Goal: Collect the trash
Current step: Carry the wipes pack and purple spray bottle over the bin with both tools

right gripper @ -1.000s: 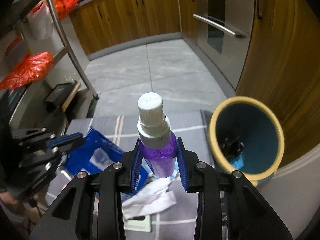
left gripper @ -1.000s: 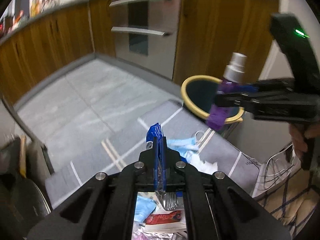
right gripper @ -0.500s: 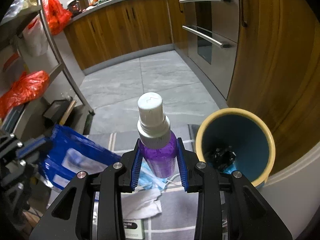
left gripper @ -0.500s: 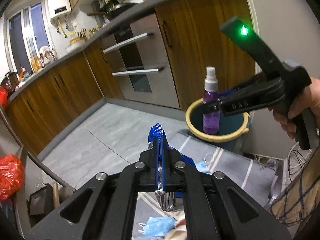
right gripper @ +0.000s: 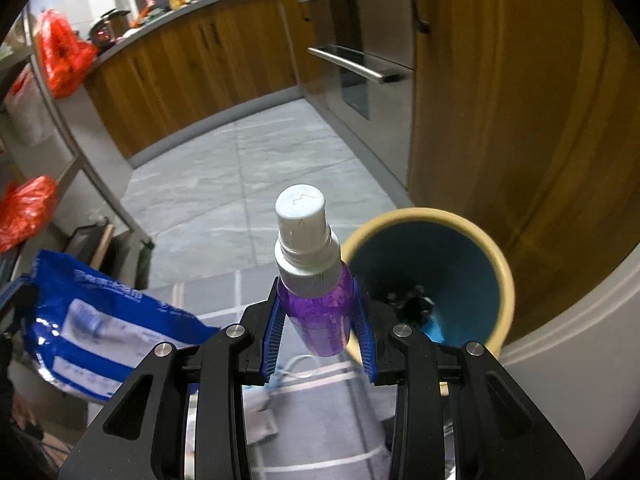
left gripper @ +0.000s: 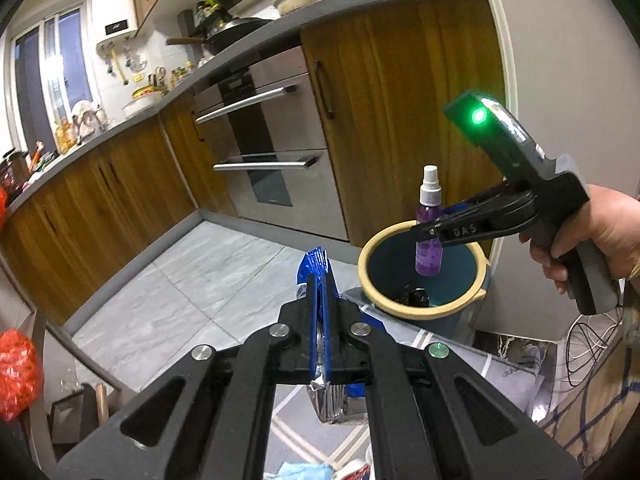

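My right gripper (right gripper: 318, 322) is clamped on a small purple spray bottle (right gripper: 316, 304), with the blue pads (right gripper: 272, 332) pressing on both sides of its body. The bottle stands upright between my fingers, its white cap (right gripper: 302, 220) pointing up. From the left wrist view I see the same bottle (left gripper: 429, 236) held in the air over the open mouth of the bin (left gripper: 424, 312), which is blue inside and has a yellow rim. The bin stands on the floor, just beside the wooden cabinet (left gripper: 400, 120). At its bottom lies some dark trash (right gripper: 412, 300), with a bit of light blue next to it. My left gripper (left gripper: 320, 328) is closed tight on a blue snack bag (left gripper: 316, 264); the bag is pinched flat between the pads, its top edge comes out above the fingers and its silver end (left gripper: 332, 404) hangs below them. In the right wrist view this bag (right gripper: 96, 332) is to the left of the bottle and apart from it. On the grey mat (right gripper: 320, 432) under my right gripper lies something white, and I cannot tell what it is. A light blue mask (left gripper: 304, 470) lies low down, under my left gripper.
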`<action>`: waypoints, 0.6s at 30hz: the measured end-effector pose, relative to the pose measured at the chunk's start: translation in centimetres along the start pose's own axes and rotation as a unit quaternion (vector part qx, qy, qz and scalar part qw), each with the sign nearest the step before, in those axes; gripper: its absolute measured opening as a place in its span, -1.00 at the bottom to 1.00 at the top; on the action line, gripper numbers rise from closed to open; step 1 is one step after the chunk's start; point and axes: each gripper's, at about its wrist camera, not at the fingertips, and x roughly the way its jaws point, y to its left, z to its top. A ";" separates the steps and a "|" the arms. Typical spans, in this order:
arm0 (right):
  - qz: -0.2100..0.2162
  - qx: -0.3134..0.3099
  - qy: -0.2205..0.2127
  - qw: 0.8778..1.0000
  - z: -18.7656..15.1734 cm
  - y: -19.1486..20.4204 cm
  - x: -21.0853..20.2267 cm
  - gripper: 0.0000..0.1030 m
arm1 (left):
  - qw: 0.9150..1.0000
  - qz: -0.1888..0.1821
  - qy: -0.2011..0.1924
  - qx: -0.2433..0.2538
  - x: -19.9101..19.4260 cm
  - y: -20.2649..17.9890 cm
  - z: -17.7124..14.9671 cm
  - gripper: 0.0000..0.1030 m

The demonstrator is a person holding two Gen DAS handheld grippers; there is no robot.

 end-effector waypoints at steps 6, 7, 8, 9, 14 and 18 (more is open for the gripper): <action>-0.023 0.022 0.021 0.999 -0.1 -3.3 1.4 -0.34 | 1.000 -0.014 0.003 0.023 2.7 -2.2 1.8 -0.97; -0.026 0.021 0.024 0.999 -0.2 -3.6 1.6 -0.34 | 1.000 -0.018 0.006 0.024 3.3 -2.4 2.1 -0.97; -0.031 0.018 0.026 0.999 -0.2 -3.9 1.8 -0.34 | 0.999 -0.021 0.008 0.027 3.9 -2.7 2.4 -0.97; -0.035 0.015 0.029 0.999 -0.2 -4.1 2.0 -0.34 | 0.999 -0.022 0.009 0.028 4.2 -2.9 2.5 -0.97; -0.063 0.014 0.045 0.997 -0.3 -5.9 3.5 -0.34 | 0.999 -0.033 0.020 0.031 7.0 -3.9 3.8 -0.97; -0.066 0.027 0.040 0.997 0.0 -7.3 4.0 -0.34 | 0.998 -0.034 0.028 0.041 9.3 -4.7 4.9 -0.97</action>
